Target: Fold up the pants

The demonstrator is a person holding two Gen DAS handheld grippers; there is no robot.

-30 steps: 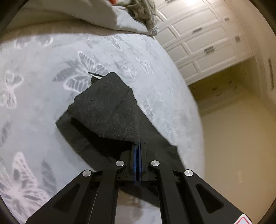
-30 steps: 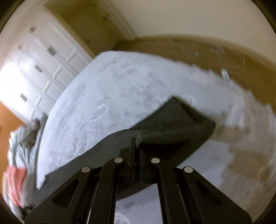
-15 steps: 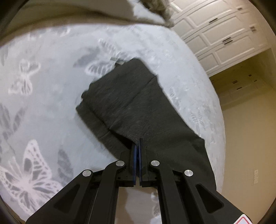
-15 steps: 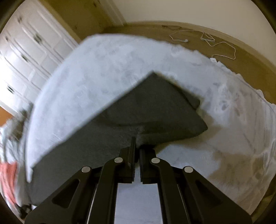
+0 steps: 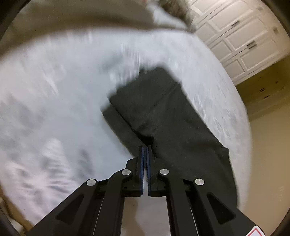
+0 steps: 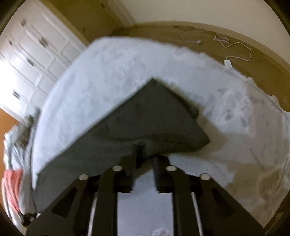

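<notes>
Dark grey pants (image 5: 163, 112) lie folded on a pale bedspread with butterfly prints (image 5: 63, 90). My left gripper (image 5: 145, 148) has its blue pads almost together on the near fold edge of the pants, and its jaws are just starting to part. In the right wrist view the pants (image 6: 145, 118) form a folded corner on the bedspread (image 6: 117, 63). My right gripper (image 6: 146, 156) sits at their near edge. Its jaws are opening, with the cloth edge lying loose between the tips. Both views are blurred.
White panelled wardrobe doors (image 5: 235, 36) (image 6: 27, 54) stand beyond the bed. Heaped bedding (image 5: 168, 10) lies at the far end, with a pink cloth (image 6: 12, 185) at the left. A white cable (image 6: 235, 47) lies on the tan floor.
The lifted half of the pants has come down onto the lower half and the cloth now lies flatter. The right jaws have parted from shut. The left gap is a little wider.
</notes>
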